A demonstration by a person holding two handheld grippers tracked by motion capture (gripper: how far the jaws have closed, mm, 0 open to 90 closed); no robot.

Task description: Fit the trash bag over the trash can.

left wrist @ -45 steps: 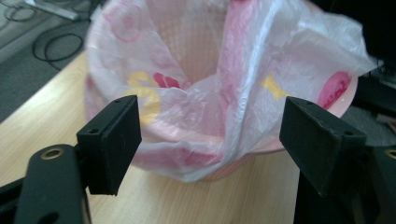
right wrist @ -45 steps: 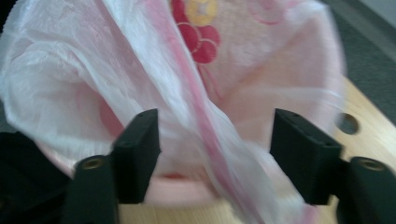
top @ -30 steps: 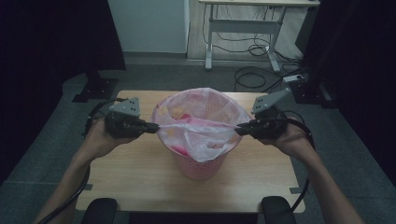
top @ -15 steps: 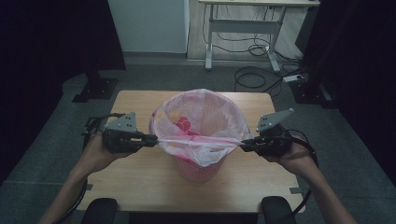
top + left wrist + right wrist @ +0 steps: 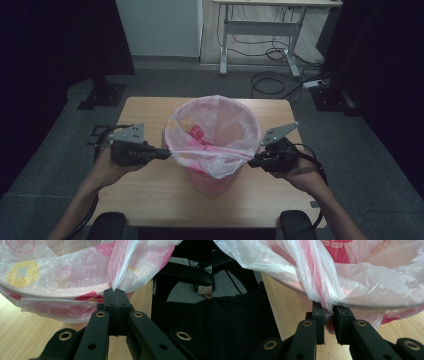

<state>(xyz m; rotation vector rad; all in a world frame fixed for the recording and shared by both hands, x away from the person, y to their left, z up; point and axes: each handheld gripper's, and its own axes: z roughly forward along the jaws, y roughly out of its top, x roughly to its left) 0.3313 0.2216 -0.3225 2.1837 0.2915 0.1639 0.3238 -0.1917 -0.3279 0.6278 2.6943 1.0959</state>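
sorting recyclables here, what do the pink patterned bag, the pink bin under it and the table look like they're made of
Pink patterned translucent bag: thin plastic film, glossy and crinkled, gathering into folds at the jaws. Pink round bin: probably moulded plastic, its wall perforated. Light brown table: wood or wood-look laminate, matt with grain lines.

Bin point(image 5: 215, 182) mid-table point(image 5: 150, 200), bag point(image 5: 215, 125) in it, perhaps draped over its near rim.

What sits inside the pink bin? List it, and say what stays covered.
A pink-patterned plastic bag lines the pink bin, its edge pulled out by the left gripper and right gripper. Pink patches show through; the bin's bottom is covered by plastic.
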